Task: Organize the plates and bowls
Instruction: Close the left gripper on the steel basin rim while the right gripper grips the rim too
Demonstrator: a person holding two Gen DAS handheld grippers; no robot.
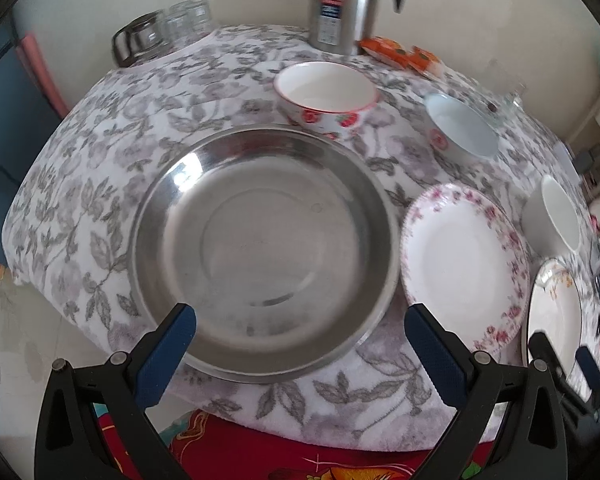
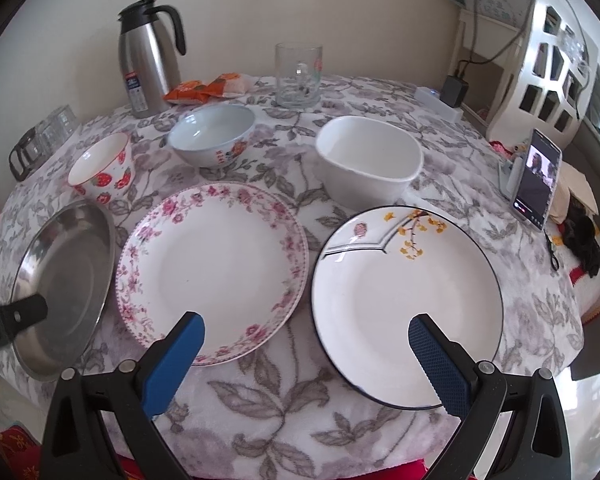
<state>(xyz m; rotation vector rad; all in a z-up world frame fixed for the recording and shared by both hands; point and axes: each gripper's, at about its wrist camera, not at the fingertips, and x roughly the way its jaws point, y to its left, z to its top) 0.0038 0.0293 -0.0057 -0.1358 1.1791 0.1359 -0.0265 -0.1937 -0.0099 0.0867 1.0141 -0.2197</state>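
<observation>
Two tools spread, holding nothing: left tool (image 1: 300, 332), right tool (image 2: 306, 340) | floral tablecloth (image 2: 284, 400) | cream wall (image 2: 240, 8)

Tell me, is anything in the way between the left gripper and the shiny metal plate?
No, nothing visible is. The left gripper is open and the metal plate lies straight ahead of it, its near rim between the blue fingers. The pink flowered plate sits off to the right.

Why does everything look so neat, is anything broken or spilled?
Nothing stands out. The steel plate, pink flower plate and yellow flower plate lie flat, apart. The three bowls, strawberry, blue and white, stand upright and empty. No chips or spills show.
</observation>
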